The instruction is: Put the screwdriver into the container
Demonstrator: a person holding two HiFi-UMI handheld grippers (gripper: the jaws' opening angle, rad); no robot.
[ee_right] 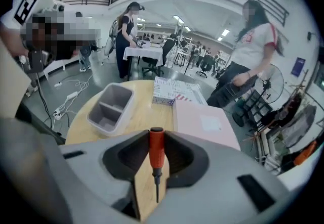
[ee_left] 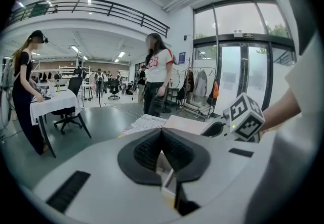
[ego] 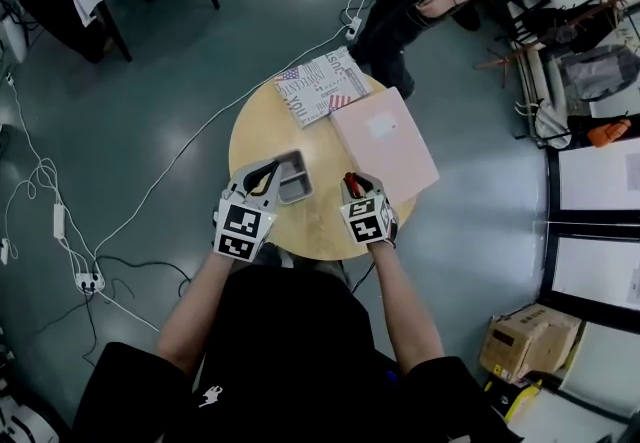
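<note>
The small orange-handled screwdriver (ee_right: 156, 151), likely light, stiff and slippery, sits clamped by its thick handle in the right tongs (ee_right: 155, 139), whose front-left holds the grey plastic container (ee_right: 110, 102), its wall seemingly pinched by the left tongs (ee_left: 162, 134).

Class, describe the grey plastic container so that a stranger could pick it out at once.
Start at the round wooden table. On its left side, beside the flat pink board and nearer the camera wearer than the printed paper pad, sits the grey rectangular plastic container. Only it has raised walls and a divider making two compartments.
</note>
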